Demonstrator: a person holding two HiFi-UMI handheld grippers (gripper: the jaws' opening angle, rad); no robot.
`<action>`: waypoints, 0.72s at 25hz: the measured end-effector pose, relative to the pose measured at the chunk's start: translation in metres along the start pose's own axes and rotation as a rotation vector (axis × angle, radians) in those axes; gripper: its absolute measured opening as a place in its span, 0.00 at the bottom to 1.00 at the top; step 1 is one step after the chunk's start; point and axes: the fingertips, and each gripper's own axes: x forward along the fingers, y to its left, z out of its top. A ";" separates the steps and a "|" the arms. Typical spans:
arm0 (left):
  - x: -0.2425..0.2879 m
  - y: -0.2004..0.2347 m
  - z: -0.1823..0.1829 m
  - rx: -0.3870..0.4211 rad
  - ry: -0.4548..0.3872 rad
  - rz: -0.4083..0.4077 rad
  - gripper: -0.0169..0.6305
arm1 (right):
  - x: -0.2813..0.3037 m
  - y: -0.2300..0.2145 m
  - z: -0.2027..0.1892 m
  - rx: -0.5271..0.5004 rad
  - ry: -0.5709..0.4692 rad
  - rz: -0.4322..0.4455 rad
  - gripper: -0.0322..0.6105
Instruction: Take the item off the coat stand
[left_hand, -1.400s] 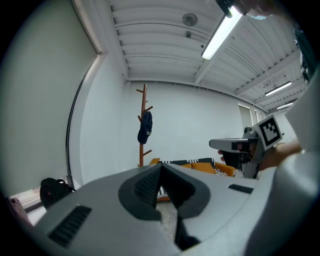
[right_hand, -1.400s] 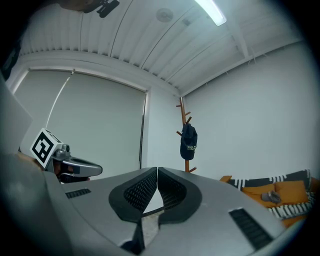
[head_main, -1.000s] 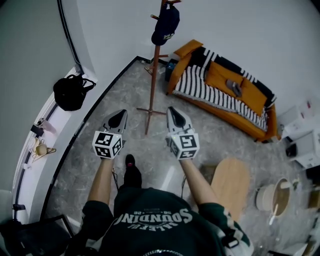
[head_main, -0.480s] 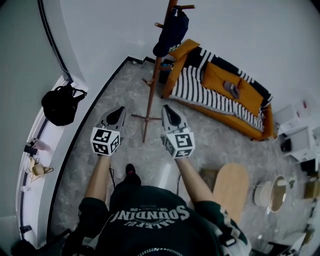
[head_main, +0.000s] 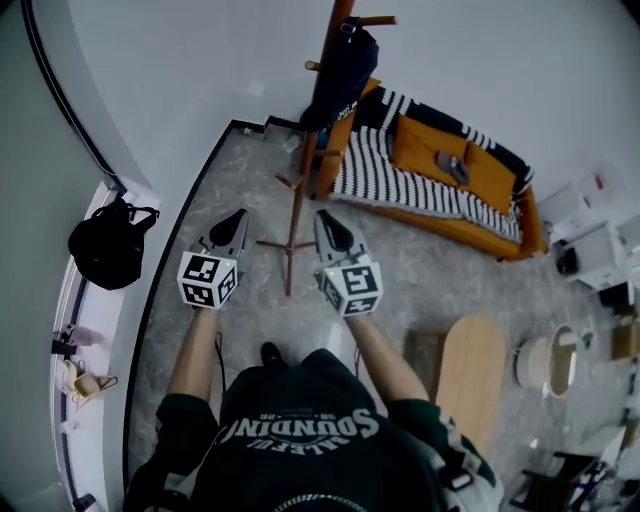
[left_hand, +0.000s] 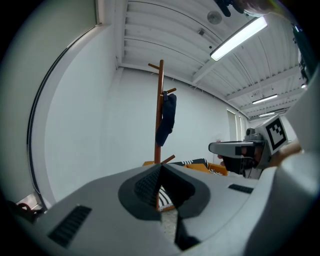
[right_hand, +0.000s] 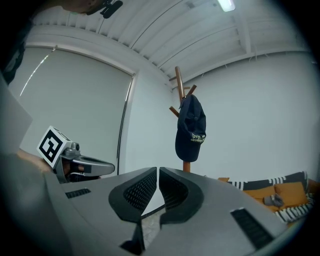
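Tongs closed and empty: left tongs (head_main: 238, 216), right tongs (head_main: 322, 218), both well apart from cap (head_main: 340, 75).

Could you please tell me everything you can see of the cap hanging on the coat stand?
The cap is a dark navy baseball cap, apparently soft fabric, with small pale lettering on its front, too small to read. It hangs near the top of the wooden coat stand, caught on one of its angled pegs, crown uppermost and brim pointing down, drooping close against the pole. It looks limp and slightly folded. Only the stand touches it.
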 end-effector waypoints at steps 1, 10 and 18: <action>0.004 0.000 -0.001 -0.001 0.002 -0.009 0.03 | 0.002 -0.002 0.000 -0.002 0.000 -0.005 0.05; 0.030 -0.007 -0.004 -0.007 0.004 -0.057 0.03 | 0.005 -0.013 -0.003 0.004 0.008 -0.028 0.06; 0.034 -0.018 -0.006 0.001 0.014 -0.087 0.03 | -0.011 -0.019 0.002 -0.002 0.031 -0.066 0.30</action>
